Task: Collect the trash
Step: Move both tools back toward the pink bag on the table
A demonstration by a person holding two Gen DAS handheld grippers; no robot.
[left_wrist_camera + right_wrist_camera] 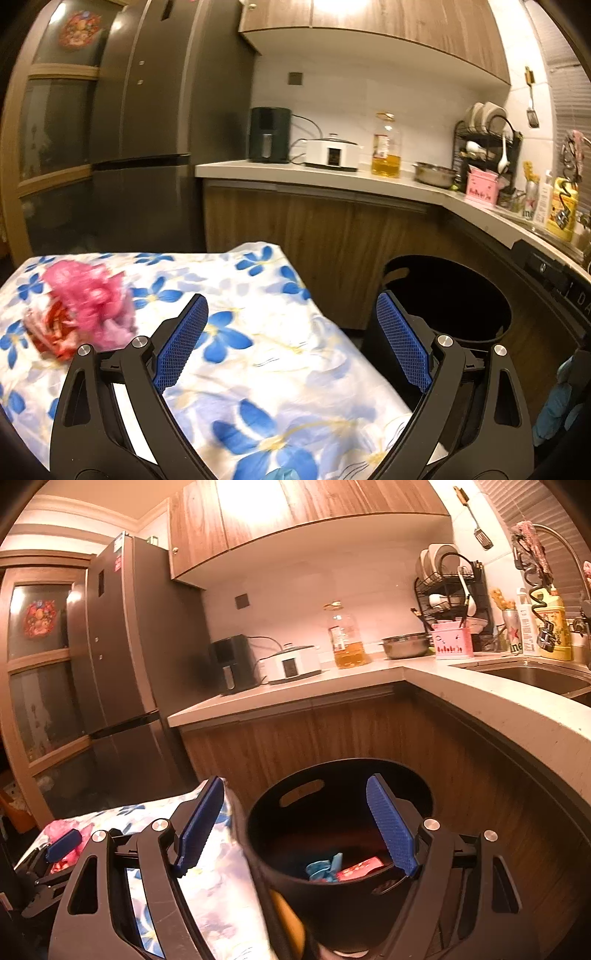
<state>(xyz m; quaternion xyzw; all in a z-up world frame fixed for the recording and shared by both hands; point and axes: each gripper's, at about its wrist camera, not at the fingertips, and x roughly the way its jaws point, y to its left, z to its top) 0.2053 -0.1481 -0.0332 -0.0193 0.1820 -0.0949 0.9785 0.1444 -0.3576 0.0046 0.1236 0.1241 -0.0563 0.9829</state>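
Note:
A crumpled pink plastic bag [92, 299] with a red wrapper [55, 332] under it lies on the flowered tablecloth [258, 354] at the left. My left gripper [291, 339] is open and empty over the table's right part, to the right of the bag. A black round bin [332, 849] stands on the floor beside the table; it also shows in the left wrist view [454, 295]. Inside lie a blue wrapper [325, 867] and a red wrapper [360, 867]. My right gripper [295, 823] is open and empty above the bin's rim. The left gripper [62, 843] shows at the far left there.
Wooden cabinets under a pale L-shaped counter [369, 679] stand behind the bin. On the counter are an oil bottle [347, 638], a white cooker [291, 664], a metal bowl [406, 646] and a dish rack [450, 590]. A fridge [155, 129] stands left; a sink [535, 675] lies right.

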